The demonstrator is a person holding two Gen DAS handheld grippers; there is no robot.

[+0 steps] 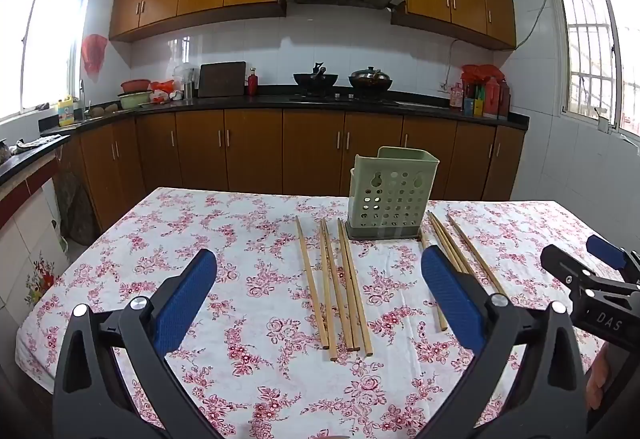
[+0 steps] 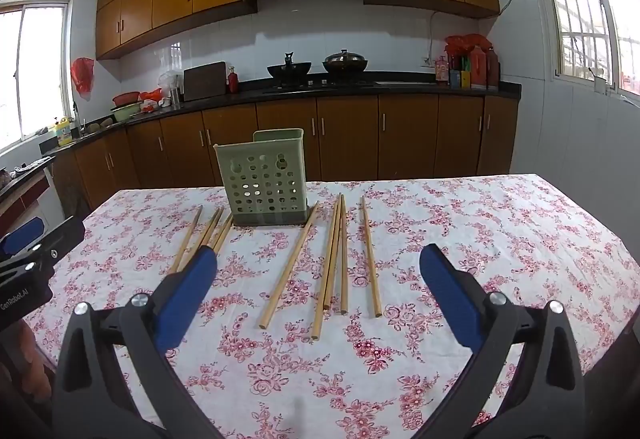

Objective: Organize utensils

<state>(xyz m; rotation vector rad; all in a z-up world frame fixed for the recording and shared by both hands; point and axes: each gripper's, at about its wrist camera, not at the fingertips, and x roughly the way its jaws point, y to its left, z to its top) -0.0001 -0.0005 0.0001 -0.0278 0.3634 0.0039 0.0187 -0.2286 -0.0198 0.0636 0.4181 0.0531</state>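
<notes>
Both grippers, left gripper (image 1: pixel 320 291) and right gripper (image 2: pixel 318 287), gape empty; chopsticks (image 1: pixel 340 287) lie lengthwise at frame centre, pointing toward the holder (image 1: pixel 390 195).

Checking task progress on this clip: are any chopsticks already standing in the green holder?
No: the green holder shows nothing above its rim, and the chopsticks all lie flat on the floral tablecloth around it.

Table with a floral cloth, a utensil holder and loose chopsticks

The table (image 1: pixel 120 239) is covered by a white cloth with red flowers (image 1: pixel 248 319). At centre frame a green perforated holder (image 1: pixel 390 195) is stood upright on it. Wooden chopsticks are laid flat in two loose groups, one lower left of the holder (image 1: pixel 340 287), one lower right (image 1: pixel 460 255).
</notes>
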